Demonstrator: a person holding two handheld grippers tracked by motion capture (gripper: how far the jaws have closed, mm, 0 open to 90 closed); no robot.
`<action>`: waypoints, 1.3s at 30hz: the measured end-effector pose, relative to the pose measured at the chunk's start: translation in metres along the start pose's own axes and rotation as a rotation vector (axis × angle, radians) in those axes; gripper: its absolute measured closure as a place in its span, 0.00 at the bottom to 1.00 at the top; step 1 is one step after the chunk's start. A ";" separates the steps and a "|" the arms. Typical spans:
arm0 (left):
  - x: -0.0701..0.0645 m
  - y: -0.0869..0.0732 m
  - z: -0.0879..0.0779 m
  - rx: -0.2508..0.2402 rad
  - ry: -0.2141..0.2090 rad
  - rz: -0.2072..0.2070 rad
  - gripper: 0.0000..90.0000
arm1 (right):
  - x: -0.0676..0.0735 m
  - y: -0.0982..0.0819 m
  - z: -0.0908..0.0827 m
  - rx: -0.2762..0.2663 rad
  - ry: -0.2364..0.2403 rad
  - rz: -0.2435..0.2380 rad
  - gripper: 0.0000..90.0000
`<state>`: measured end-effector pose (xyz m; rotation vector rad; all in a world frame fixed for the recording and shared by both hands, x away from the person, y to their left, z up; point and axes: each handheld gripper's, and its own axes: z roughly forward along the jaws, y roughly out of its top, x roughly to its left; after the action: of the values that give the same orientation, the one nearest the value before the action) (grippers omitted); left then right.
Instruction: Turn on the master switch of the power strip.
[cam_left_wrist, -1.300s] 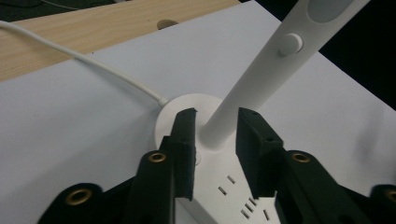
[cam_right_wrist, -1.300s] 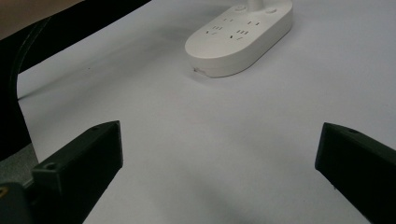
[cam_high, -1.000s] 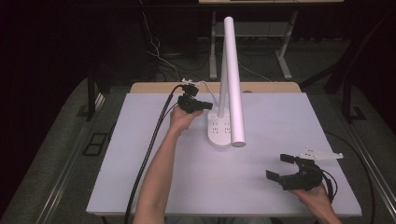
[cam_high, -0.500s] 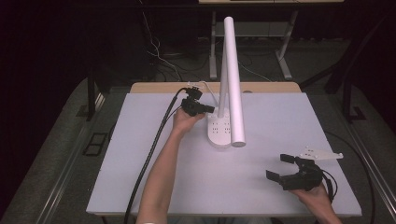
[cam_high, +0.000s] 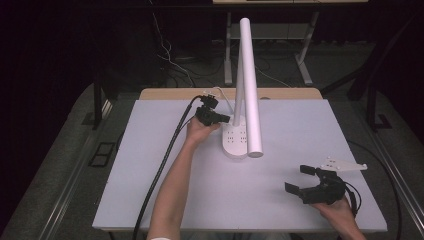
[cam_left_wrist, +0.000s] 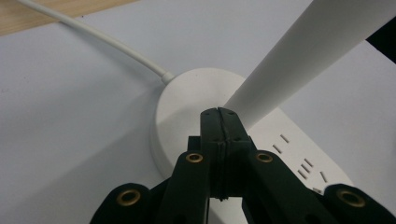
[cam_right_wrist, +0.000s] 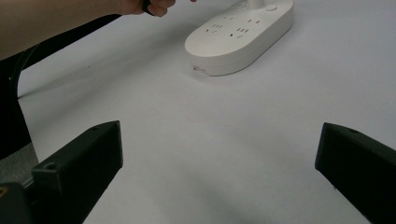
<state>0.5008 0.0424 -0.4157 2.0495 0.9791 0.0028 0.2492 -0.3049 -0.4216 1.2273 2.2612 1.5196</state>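
A white desk lamp stands at the back middle of the table. Its oval base (cam_high: 237, 139) carries socket slots, and a long white arm (cam_high: 248, 85) leans forward over it. My left gripper (cam_high: 226, 120) is shut with nothing in it. Its tips sit at the foot of the arm, over the rear of the base (cam_left_wrist: 182, 107), in the left gripper view (cam_left_wrist: 218, 114); I cannot tell if they touch. My right gripper (cam_high: 299, 179) stands open near the front right, empty, and looks toward the base (cam_right_wrist: 238, 37) in the right gripper view (cam_right_wrist: 219, 163).
The lamp's white cord (cam_left_wrist: 93, 35) runs back to the wooden strip (cam_high: 165, 93) at the table's far edge. A black cable (cam_high: 165, 155) trails along the left forearm to the front. The white tabletop (cam_high: 130, 185) lies bare on both sides of the lamp.
The left gripper has shifted slightly right and forward, closer to the foot of the lamp arm. The right gripper has stayed where it was.
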 end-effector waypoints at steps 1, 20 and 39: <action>-0.001 0.000 0.002 -0.019 0.003 -0.023 1.00 | 0.000 0.000 0.000 0.001 0.002 0.001 0.00; -0.002 -0.003 0.010 -0.002 0.022 0.018 1.00 | 0.001 0.000 0.000 -0.006 0.004 -0.001 0.00; -0.005 -0.005 0.011 0.040 0.056 0.040 1.00 | 0.002 0.000 -0.008 -0.024 0.002 0.000 0.00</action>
<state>0.4982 0.0336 -0.4242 2.1153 0.9800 0.0623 0.2439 -0.3092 -0.4179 1.2206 2.2376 1.5441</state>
